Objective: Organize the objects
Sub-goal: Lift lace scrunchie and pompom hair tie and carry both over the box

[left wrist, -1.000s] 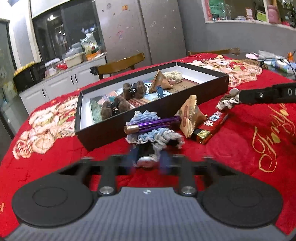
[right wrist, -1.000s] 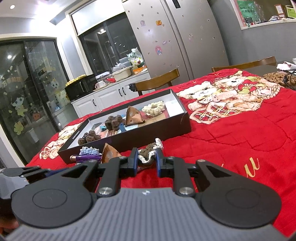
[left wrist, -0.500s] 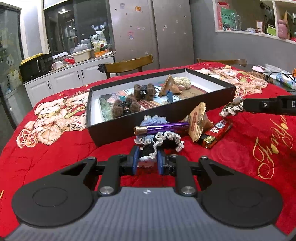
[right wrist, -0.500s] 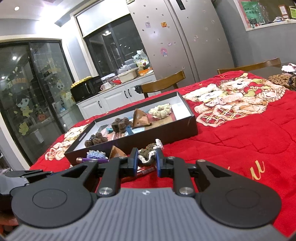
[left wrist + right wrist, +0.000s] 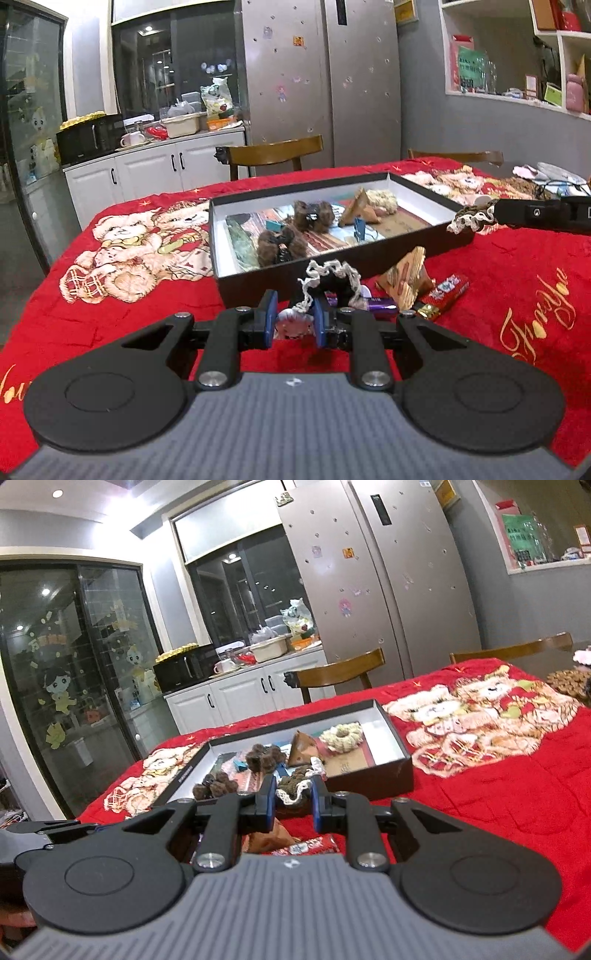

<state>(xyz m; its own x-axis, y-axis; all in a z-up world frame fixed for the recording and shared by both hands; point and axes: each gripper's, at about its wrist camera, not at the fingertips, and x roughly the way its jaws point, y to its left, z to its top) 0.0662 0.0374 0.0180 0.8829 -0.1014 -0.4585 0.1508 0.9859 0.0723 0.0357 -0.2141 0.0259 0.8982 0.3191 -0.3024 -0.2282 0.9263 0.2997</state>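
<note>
Clamped in left tool (image 5: 294, 324): black scrunchie (image 5: 330, 282); in right tool (image 5: 293, 805): brown scrunchie (image 5: 293, 787); inside box (image 5: 402, 248): furry clips (image 5: 281, 244), cream scrunchie (image 5: 384, 200).

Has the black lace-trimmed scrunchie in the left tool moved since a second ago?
Yes. The scrunchie has come up off the purple tube, now reaching the black box's front wall.

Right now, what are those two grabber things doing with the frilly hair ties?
A person is tidying small things into the black box on the red blanket. The left gripper is shut on a dark scrunchie, and the right gripper is shut on a brown scrunchie. Both scrunchies are off the blanket, near the box.
</note>
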